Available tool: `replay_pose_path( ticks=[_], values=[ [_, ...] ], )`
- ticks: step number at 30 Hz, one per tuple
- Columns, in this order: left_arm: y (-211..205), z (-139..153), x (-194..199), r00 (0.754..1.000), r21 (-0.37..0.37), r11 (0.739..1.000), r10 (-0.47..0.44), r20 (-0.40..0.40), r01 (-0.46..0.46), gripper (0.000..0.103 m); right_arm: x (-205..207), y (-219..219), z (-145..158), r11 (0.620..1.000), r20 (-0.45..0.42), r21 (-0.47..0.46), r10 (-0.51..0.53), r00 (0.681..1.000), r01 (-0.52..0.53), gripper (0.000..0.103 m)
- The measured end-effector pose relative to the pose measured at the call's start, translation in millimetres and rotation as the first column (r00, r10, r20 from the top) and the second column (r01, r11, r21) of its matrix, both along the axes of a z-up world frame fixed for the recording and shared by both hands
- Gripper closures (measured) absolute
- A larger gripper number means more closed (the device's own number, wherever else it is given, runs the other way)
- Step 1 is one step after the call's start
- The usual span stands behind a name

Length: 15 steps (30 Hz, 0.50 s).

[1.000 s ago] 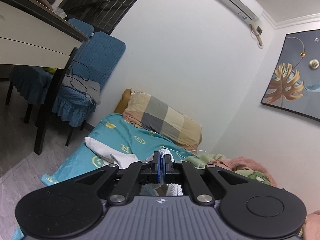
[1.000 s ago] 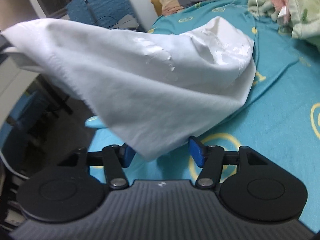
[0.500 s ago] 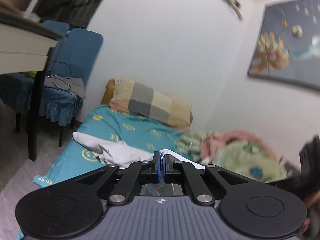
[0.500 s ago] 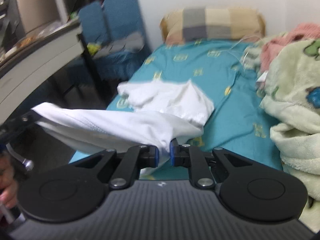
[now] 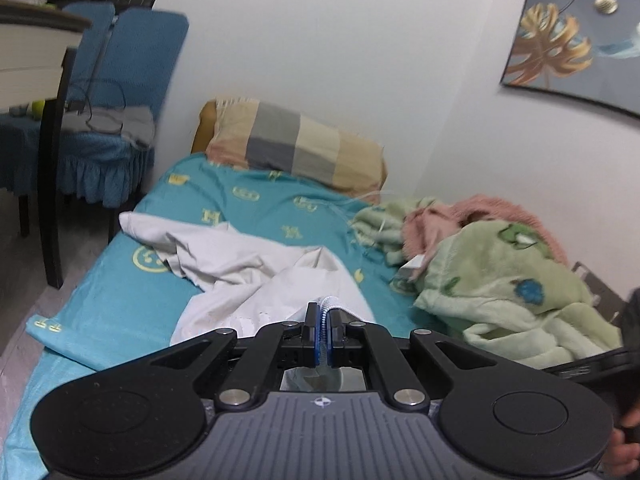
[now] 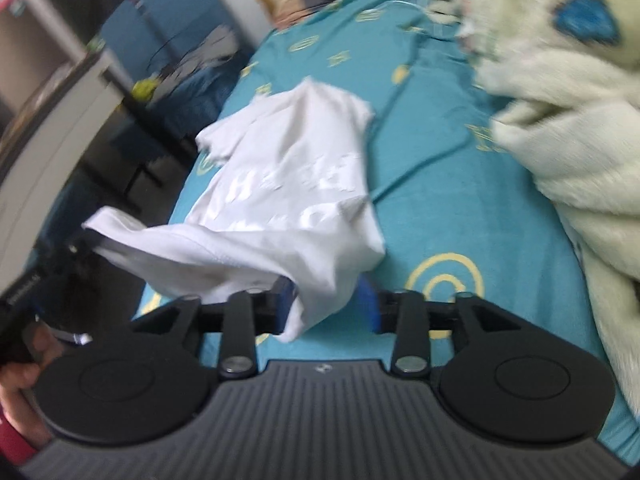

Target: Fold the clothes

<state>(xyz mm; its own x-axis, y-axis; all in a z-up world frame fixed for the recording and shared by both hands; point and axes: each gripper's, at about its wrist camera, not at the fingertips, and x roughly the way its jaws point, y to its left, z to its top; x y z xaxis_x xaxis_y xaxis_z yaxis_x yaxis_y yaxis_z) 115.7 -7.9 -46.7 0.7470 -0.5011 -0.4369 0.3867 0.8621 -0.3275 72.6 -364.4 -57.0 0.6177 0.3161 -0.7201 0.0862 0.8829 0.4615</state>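
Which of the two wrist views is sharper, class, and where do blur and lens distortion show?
Left wrist view: mostly sharp, the checked pillow and white shirt read clearly, though the framed picture bows from fisheye distortion. Right wrist view: motion-blurred throughout, smearing the green blanket and the lettering on the white shirt; only the right gripper body looks crisp.

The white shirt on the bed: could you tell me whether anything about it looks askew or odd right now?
Yes. The white shirt lies crumpled and skewed on the teal sheet. The left gripper is shut on a ribbed edge, while the right gripper is open with a corner of the shirt draped loosely between its fingers, unclamped.
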Motion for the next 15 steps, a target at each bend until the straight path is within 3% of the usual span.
replay_pose_path(
  ticks=[5,8,12,15],
  values=[
    [-8,-19,40,0.997,0.028,1.000,0.002,-0.075,0.000,0.100,3,-20,-8,0.994,-0.023,0.066,-0.086,0.996,0.088,0.058],
    [-7,-33,56,0.993,0.016,1.000,0.015,-0.116,-0.014,0.100,6,-14,-10,0.993,-0.007,0.093,-0.076,0.997,0.076,0.058],
    [-3,-47,65,0.989,-0.011,1.000,0.015,-0.147,-0.017,0.100,9,9,-7,0.964,0.082,0.249,0.072,0.994,-0.090,0.059],
    [-3,-53,67,0.988,-0.007,1.000,0.018,-0.152,-0.019,0.100,19,41,-23,0.951,-0.008,0.237,0.205,0.979,-0.198,0.061]
  ],
)
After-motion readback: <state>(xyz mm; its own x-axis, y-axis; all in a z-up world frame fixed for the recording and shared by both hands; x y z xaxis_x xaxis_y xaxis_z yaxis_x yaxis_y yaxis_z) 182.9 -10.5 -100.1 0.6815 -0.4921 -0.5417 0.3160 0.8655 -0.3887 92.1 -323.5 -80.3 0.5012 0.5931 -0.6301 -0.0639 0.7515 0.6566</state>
